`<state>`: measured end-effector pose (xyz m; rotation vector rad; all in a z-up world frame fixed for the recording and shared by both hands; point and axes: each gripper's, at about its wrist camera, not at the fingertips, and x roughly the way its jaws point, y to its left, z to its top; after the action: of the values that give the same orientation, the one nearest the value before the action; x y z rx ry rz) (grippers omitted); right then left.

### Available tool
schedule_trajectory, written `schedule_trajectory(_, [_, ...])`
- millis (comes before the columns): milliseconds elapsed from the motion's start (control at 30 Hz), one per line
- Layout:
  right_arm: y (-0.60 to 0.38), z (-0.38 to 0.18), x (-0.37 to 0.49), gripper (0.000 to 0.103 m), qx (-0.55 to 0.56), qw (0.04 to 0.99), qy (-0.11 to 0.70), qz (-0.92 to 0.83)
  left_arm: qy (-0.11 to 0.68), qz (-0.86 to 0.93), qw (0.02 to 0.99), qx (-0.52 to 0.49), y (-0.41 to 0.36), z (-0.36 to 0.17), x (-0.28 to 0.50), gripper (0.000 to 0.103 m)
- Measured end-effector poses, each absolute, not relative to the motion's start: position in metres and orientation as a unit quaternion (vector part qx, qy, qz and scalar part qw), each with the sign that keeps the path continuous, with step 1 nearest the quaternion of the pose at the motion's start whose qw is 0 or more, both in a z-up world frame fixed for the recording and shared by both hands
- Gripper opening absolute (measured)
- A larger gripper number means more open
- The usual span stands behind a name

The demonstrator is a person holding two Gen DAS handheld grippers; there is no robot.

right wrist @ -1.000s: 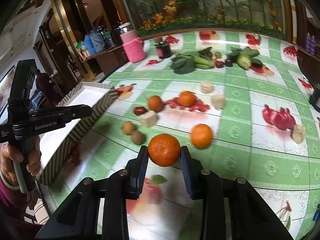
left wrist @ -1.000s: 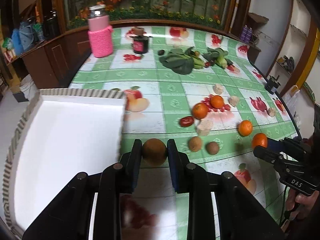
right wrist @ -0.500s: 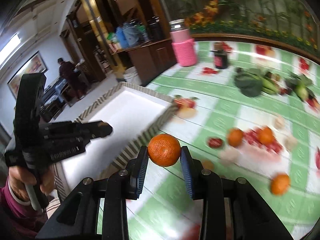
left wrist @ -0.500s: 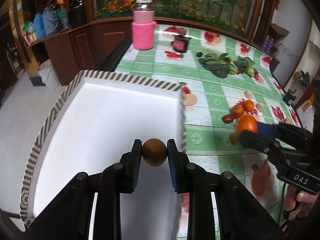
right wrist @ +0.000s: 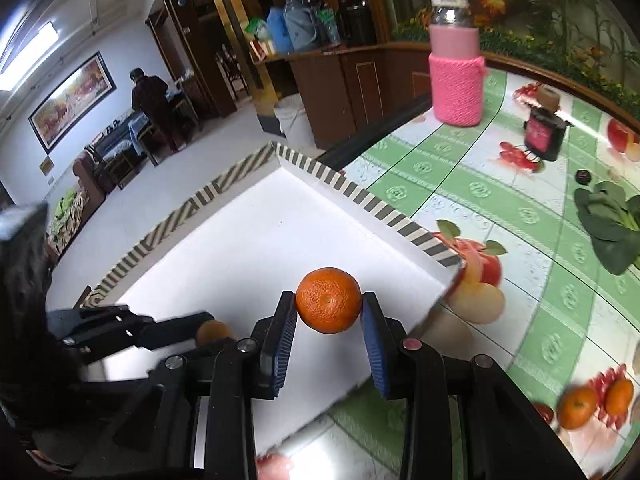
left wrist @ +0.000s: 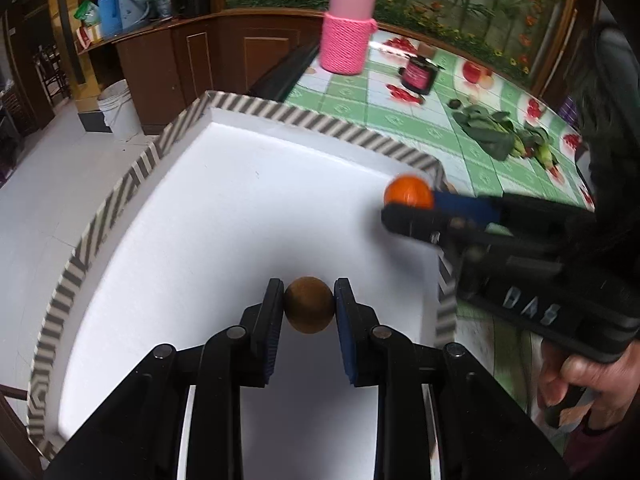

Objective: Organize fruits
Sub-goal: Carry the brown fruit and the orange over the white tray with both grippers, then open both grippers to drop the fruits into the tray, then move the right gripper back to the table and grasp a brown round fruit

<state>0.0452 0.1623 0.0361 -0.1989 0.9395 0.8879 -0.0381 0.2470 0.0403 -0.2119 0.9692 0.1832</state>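
My left gripper [left wrist: 308,305] is shut on a round brown fruit [left wrist: 308,305] and holds it above the white box with a striped rim [left wrist: 132,172]. My right gripper [right wrist: 329,300] is shut on an orange tangerine [right wrist: 329,300] above the same box [right wrist: 332,184], near its right wall. The right gripper with the tangerine [left wrist: 408,191] also shows in the left wrist view at the box's right side. The left gripper and brown fruit [right wrist: 212,330] show at the lower left of the right wrist view.
The box sits at the left end of a green fruit-print table [right wrist: 500,184]. A pink-sleeved jar [left wrist: 347,24], a dark jar [left wrist: 418,74] and leafy greens [left wrist: 490,136] stand farther back. Two tangerines [right wrist: 594,402] lie on the table at the right.
Both grippers have moved left from the table to over the box, each still holding its fruit. The right gripper has crossed the box's right wall.
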Motion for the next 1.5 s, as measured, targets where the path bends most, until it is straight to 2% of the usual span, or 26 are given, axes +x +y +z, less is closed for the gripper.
schedule_trajectory(467, [0.178, 0.019, 0.046, 0.038, -0.128, 0.789, 0.439, 0.411, 0.476, 0.129, 0.863, -0.112, 0.269, 0.025, -0.03, 0.024])
schedule_trajectory(500, [0.179, 0.019, 0.046, 0.039, -0.13, 0.789, 0.437, 0.411, 0.475, 0.132, 0.863, -0.111, 0.269, 0.025, -0.03, 0.028])
schedule_trajectory(533, [0.178, 0.019, 0.045, 0.046, -0.128, 0.79, 0.436, 0.412, 0.473, 0.136, 0.864, -0.107, 0.269, 0.026, -0.03, 0.037])
schedule_trajectory(567, [0.177, 0.02, 0.045, 0.053, -0.125, 0.791, 0.436, 0.411, 0.472, 0.142, 0.864, -0.105, 0.27, 0.026, -0.031, 0.04])
schedule_trajectory(633, [0.171, 0.023, 0.046, 0.056, -0.113, 0.797, 0.433, 0.406, 0.467, 0.143, 0.866, -0.11, 0.273, 0.027, -0.034, 0.056])
schedule_trajectory(733, [0.16, 0.029, 0.047, 0.059, -0.09, 0.801, 0.432, 0.405, 0.457, 0.147, 0.869, -0.115, 0.276, 0.031, -0.037, 0.071])
schedule_trajectory(833, [0.152, 0.037, 0.042, 0.062, -0.089, 0.806, 0.426, 0.402, 0.446, 0.154, 0.876, -0.1, 0.272, 0.037, -0.041, 0.072])
schedule_trajectory(967, [0.133, 0.05, 0.033, 0.07, -0.081, 0.818, 0.411, 0.394, 0.437, 0.152, 0.882, -0.088, 0.261, 0.044, -0.045, 0.072])
schedule_trajectory(1233, [0.063, 0.069, 0.006, 0.071, -0.044, 0.848, 0.391, 0.355, 0.405, 0.132, 0.903, -0.058, 0.219, 0.063, -0.054, 0.072])
schedule_trajectory(1367, [0.029, 0.075, -0.007, 0.08, -0.037, 0.864, 0.381, 0.328, 0.392, 0.118, 0.911, -0.047, 0.197, 0.072, -0.057, 0.072])
schedule_trajectory(1500, [-0.008, 0.076, -0.022, 0.083, -0.043, 0.879, 0.375, 0.291, 0.389, 0.098, 0.915, -0.047, 0.176, 0.074, -0.056, 0.071])
